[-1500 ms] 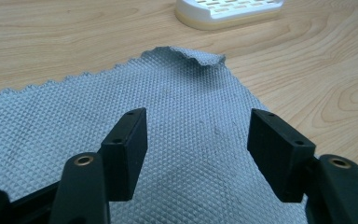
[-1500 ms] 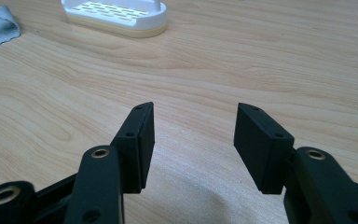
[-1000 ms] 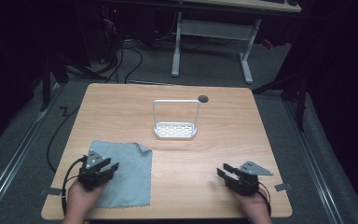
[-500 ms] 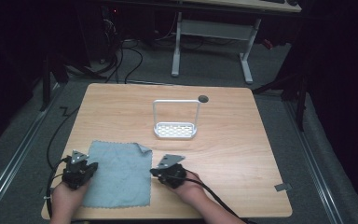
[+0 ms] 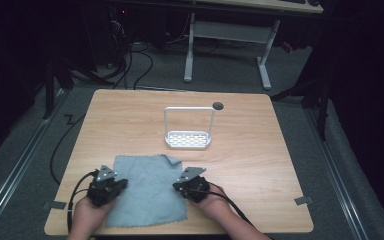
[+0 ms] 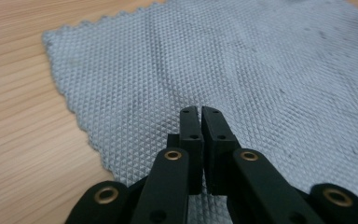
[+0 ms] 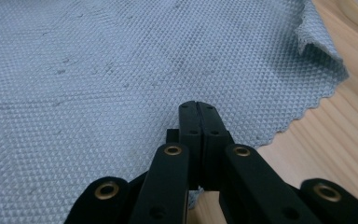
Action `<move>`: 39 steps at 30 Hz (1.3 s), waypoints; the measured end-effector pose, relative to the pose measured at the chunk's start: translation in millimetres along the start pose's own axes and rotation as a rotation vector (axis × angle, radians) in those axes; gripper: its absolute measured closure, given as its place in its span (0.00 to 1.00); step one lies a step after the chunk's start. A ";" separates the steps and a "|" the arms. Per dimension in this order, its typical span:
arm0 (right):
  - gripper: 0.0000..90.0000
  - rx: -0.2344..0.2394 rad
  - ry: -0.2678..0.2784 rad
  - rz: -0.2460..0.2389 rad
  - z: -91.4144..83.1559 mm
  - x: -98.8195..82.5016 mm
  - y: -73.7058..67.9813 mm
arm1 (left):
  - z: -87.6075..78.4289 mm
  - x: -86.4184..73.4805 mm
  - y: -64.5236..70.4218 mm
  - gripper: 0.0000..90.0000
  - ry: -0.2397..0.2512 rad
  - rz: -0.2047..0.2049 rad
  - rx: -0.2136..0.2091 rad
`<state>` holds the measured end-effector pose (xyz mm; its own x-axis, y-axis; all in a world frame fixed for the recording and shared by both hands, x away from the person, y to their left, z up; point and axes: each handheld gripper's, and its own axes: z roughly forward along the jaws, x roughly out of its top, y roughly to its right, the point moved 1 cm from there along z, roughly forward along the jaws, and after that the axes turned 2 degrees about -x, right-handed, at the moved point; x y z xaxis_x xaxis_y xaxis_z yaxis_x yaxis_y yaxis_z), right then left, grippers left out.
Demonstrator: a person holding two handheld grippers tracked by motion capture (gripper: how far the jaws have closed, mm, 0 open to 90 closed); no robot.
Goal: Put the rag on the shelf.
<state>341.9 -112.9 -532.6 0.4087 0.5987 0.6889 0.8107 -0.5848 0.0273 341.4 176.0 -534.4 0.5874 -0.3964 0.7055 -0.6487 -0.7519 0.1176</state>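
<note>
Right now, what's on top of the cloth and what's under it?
Both grippers are over the cloth, the left gripper at its left edge, the right gripper at its right, jaws closed. The table lies under it; anything beneath the cloth is covered.

Rack behind cloth on table

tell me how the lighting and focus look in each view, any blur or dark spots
High view: the table is evenly lit, the room around it falls to near black; the white rack is clear. Left gripper view: the cloth weave is sharp near the left tool, softer toward the far edge. Right gripper view: the right tool is sharp, the curled cloth corner slightly blurred.
</note>
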 end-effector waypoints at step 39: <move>0.71 -0.293 0.059 0.326 -60.1 -62.7 110.6 | 75.6 67.5 26.2 0.53 0.051 -0.082 0.016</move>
<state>380.7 -248.1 -529.3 0.5917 0.3297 0.7357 0.4867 -0.8736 0.0001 400.5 89.7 -536.5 0.6126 -0.3055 0.7289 -0.5911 -0.7893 0.1660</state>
